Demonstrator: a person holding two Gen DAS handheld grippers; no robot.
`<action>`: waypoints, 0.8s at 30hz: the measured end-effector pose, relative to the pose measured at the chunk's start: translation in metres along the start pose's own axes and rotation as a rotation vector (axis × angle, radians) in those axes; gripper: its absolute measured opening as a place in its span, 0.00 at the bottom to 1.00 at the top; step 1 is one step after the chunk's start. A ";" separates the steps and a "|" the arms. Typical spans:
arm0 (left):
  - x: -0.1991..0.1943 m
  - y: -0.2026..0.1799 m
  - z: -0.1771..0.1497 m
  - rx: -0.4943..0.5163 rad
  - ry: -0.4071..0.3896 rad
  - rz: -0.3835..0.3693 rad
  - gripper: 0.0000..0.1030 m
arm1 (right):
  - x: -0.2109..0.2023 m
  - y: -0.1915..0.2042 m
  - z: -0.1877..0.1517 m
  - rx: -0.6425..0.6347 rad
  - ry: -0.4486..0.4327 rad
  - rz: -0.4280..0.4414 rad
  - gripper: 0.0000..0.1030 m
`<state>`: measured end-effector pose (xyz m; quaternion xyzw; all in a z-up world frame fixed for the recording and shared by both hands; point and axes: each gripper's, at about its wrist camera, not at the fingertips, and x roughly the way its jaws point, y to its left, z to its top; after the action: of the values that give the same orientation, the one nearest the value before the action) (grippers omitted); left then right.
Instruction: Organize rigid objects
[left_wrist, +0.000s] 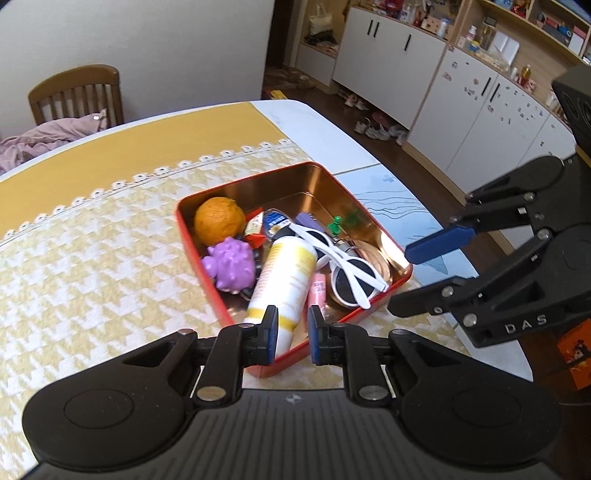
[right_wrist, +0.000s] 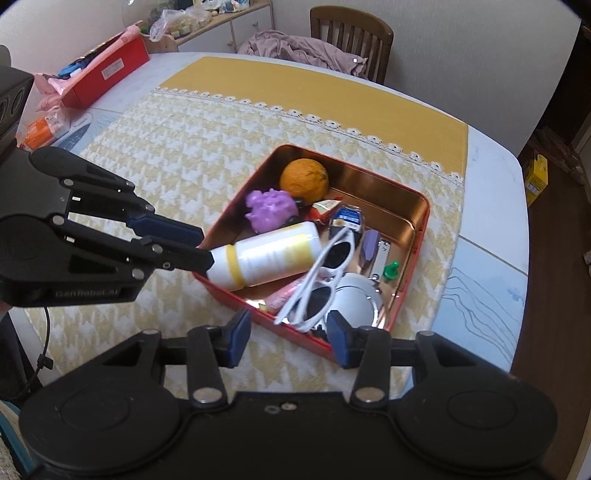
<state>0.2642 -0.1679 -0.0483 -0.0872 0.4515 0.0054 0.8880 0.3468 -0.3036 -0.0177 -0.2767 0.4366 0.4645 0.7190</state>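
Note:
A red tin (left_wrist: 369, 206) (right_wrist: 424, 221) with a copper inside stands on the yellow houndstooth cloth. In it lie an orange ball (left_wrist: 219, 219) (right_wrist: 303, 178), a purple spiky toy (left_wrist: 231, 264) (right_wrist: 269, 208), a white bottle with yellow bands (left_wrist: 286, 280) (right_wrist: 273, 256), white sunglasses (left_wrist: 351, 269) (right_wrist: 317, 284), a green pin (left_wrist: 335, 223) (right_wrist: 391, 271) and small packets. The bottle's cap end rests over the tin's near rim. My left gripper (left_wrist: 293, 334) (right_wrist: 207, 246) hovers by that cap end, shut, with nothing held. My right gripper (right_wrist: 289, 336) (left_wrist: 400, 282) hangs open above the sunglasses' corner of the tin, its pads clear of them.
A wooden chair (right_wrist: 351, 26) with a pink garment stands behind the table. A red box (right_wrist: 107, 70) and orange packets lie at the table's far left in the right wrist view. The table edge (left_wrist: 369, 147) drops off to a floor with shoes and white cabinets (left_wrist: 461, 110).

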 end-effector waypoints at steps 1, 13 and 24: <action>-0.002 0.001 -0.002 -0.005 -0.002 -0.001 0.16 | 0.000 0.003 -0.002 0.000 -0.003 0.001 0.46; -0.024 0.012 -0.030 -0.052 -0.065 0.026 0.62 | -0.008 0.033 -0.017 -0.027 -0.067 0.000 0.70; -0.036 0.020 -0.042 -0.089 -0.141 0.096 0.87 | -0.014 0.052 -0.024 -0.054 -0.138 0.014 0.96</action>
<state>0.2077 -0.1524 -0.0469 -0.1043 0.3907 0.0742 0.9116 0.2880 -0.3070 -0.0163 -0.2601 0.3755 0.4991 0.7364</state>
